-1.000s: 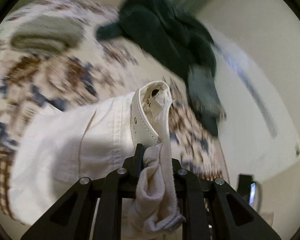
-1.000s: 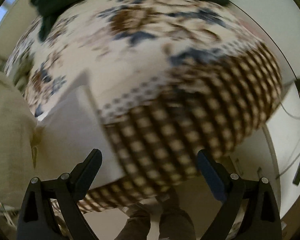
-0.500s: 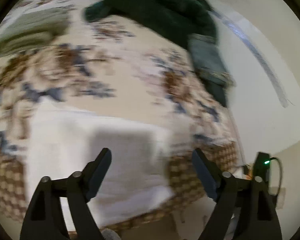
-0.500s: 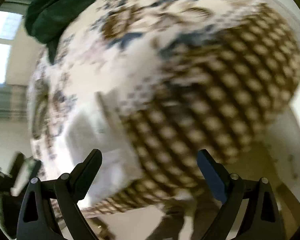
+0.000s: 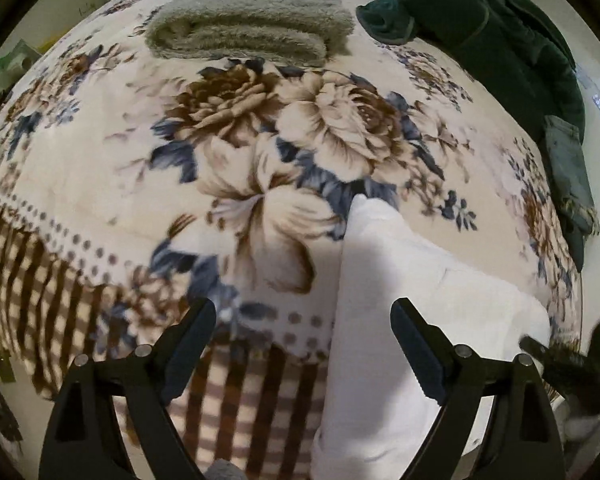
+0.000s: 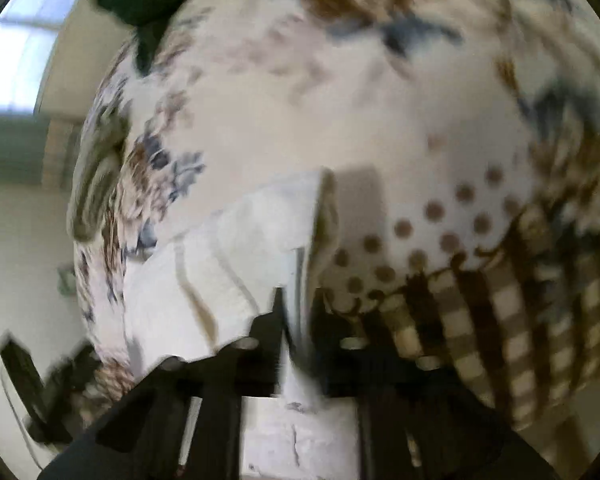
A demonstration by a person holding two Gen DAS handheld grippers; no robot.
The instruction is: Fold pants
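Observation:
The white pants lie folded on the floral blanket near the bed's front edge. My left gripper is open and empty above the blanket; its right finger is over the pants' left edge. In the blurred right wrist view, my right gripper is shut on the near edge of the white pants, with fabric pinched between the jaws. The right gripper also shows at the left wrist view's lower right.
A folded grey-green towel lies at the far side of the bed. A dark green garment and a grey-blue garment lie along the right edge. The blanket's brown checked border hangs over the front edge.
My left gripper let go of the pants, opened and swung left. My right gripper, open before, has closed on the pants' edge.

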